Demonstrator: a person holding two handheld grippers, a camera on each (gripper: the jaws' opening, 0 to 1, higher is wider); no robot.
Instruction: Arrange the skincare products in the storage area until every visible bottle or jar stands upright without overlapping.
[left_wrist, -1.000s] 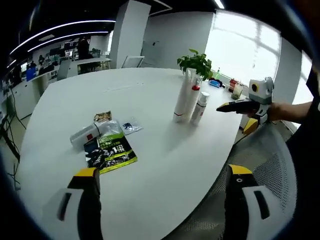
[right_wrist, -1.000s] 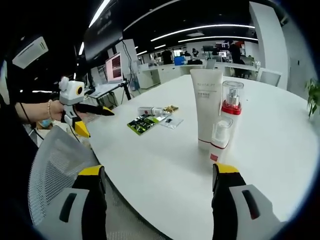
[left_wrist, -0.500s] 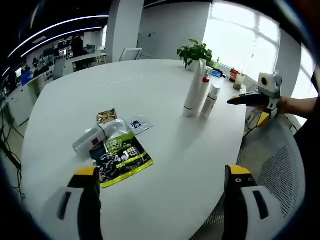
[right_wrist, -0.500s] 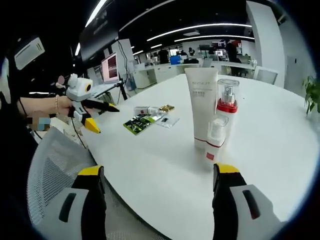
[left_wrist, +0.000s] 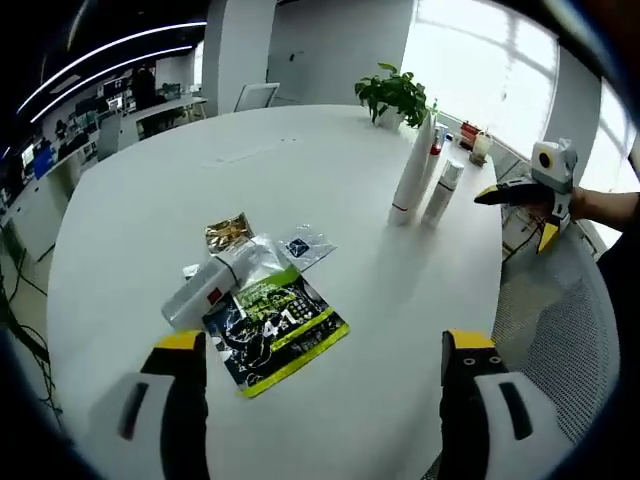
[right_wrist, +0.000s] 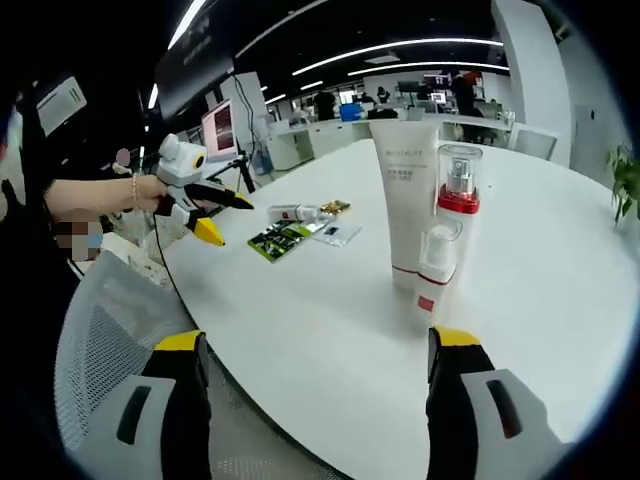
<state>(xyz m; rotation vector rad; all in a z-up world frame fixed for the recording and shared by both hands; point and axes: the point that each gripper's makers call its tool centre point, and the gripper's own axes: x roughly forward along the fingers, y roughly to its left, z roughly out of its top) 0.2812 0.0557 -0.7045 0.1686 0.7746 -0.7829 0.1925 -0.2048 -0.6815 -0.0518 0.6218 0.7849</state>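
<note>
A tall white tube (right_wrist: 405, 205), a clear bottle with a red collar (right_wrist: 459, 203) and a small white bottle (right_wrist: 436, 266) stand upright together on the white table (right_wrist: 330, 340); they also show in the left gripper view as the tall tube (left_wrist: 413, 170) and small bottle (left_wrist: 441, 191). A white tube with a red label (left_wrist: 203, 288) lies on its side by a green-black packet (left_wrist: 275, 328), a gold sachet (left_wrist: 228, 232) and clear sachets (left_wrist: 298, 247). My left gripper (left_wrist: 318, 400) hangs open above the table's near edge. My right gripper (right_wrist: 318, 400) is open, short of the standing bottles.
A potted plant (left_wrist: 396, 96) stands at the table's far side with small items (left_wrist: 470, 143) near the window. A mesh chair (right_wrist: 120, 340) sits below the table's edge. Desks and monitors (right_wrist: 225, 135) fill the office behind. The other gripper (left_wrist: 530, 190) is held off the table's right edge.
The left gripper's camera has moved forward and higher over the table, bringing the lying tube and packets nearer. In the right gripper view the left gripper has shifted towards the table.
</note>
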